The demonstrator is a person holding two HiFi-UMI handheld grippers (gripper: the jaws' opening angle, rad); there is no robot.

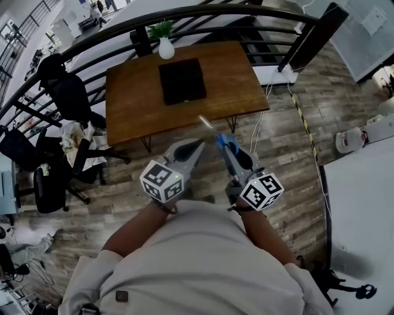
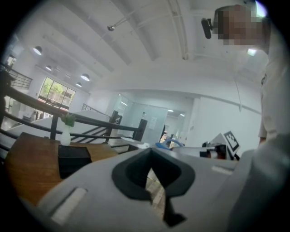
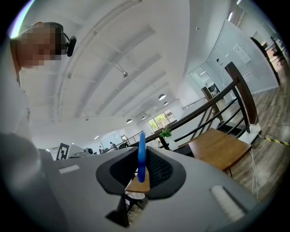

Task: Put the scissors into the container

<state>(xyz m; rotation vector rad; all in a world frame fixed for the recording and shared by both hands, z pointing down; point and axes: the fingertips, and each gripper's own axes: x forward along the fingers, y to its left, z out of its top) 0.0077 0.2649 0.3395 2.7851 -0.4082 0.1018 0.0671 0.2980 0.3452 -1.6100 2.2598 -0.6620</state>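
Logging from my remote station, I list what the cameras give me. Item one: right gripper, held low in front of the person's pale shirt and above the wood-plank floor. Its jaws are nearly together and pinch the scissors by the blue handle, which stands edge-on between the dark pads in the right gripper view. In the head view the metal blades stick out past the jaw tips and point up and left toward the worktop, their tip seen against its near edge. Item two: left gripper, just beside the right one, jaws pressed together at the tips with nothing between them. Only a thin slit of floor shows lower down in the left gripper view. Item three: container, black and square, lying near the middle of the brown wooden worktop, well apart from the scissors. Item four: white vase with a green plant, upright at the far edge of the worktop, just behind the container. Item five: dark curved railing beyond the worktop. Item six: black office chairs left of the worktop. Item seven: yellow-and-black striped strip on the floor to the right, near a white table.
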